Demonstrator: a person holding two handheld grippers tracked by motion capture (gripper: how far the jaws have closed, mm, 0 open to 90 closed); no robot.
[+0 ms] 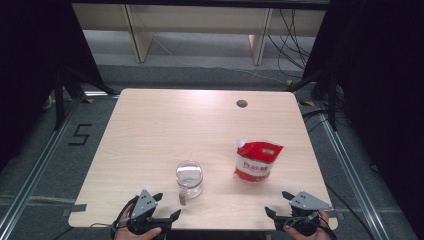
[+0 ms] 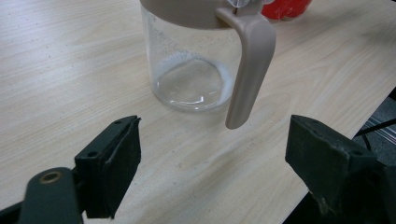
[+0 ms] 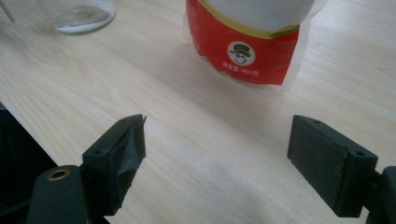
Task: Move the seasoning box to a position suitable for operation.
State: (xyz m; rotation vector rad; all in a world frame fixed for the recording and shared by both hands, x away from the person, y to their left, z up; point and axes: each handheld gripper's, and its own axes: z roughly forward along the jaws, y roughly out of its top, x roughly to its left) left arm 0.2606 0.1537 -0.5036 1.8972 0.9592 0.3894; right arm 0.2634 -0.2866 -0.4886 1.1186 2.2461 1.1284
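Observation:
A clear glass jar (image 1: 189, 178) with a beige handle (image 2: 246, 74) stands on the wooden table (image 1: 165, 130), near the front at centre. A red and white spouted pouch (image 1: 256, 160) stands to its right. My left gripper (image 1: 166, 206) rests open at the table's front edge, left of the jar's handle; in the left gripper view (image 2: 212, 154) the jar (image 2: 189, 60) sits just ahead of the bare jaws. My right gripper (image 1: 279, 202) is open at the front right, short of the pouch (image 3: 252, 42), with nothing between its jaws (image 3: 217, 149).
A round cable hole (image 1: 242, 103) sits near the table's far edge. Dark stands and cables flank the table, and a pale bench frame (image 1: 200, 30) stands behind it. The table's front edge runs right under both grippers.

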